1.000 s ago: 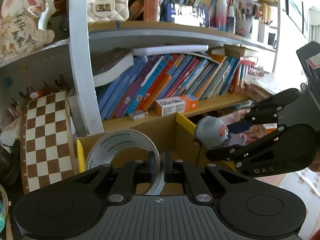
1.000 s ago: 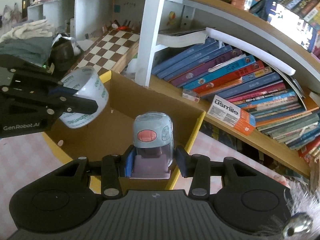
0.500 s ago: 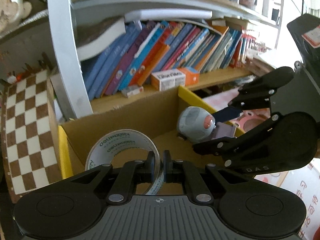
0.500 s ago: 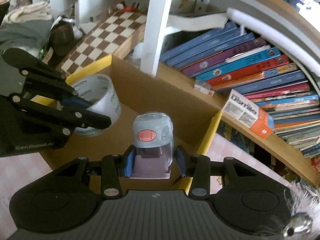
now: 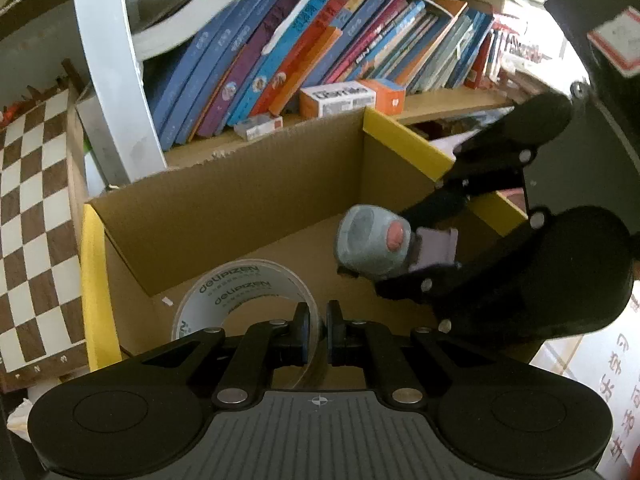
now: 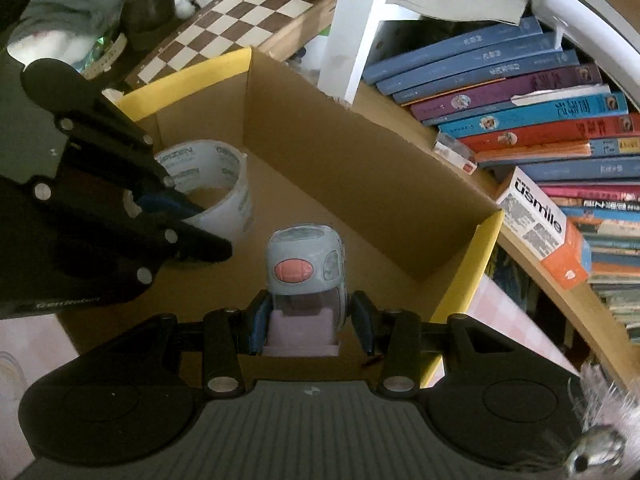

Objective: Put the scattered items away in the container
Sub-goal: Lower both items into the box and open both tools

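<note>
I'm working in what looks like a lived-in home study or child's room. Slanted rows of books [image 5: 304, 52] fill the wooden bookshelf [image 6: 532, 264] across the top of the frame, a chessboard [image 5: 32, 216] leans at the left, and a toothbrush carton [image 6: 544, 224] sits at right. Upper left, probably piled clothes [image 6: 60, 4], though it's blurry.

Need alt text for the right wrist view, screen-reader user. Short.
The right gripper holds a small grey gadget with a pink button over an open cardboard box. At left, the left gripper pinches a roll of clear tape inside the same box. Behind are a chessboard and a shelf of leaning books.
</note>
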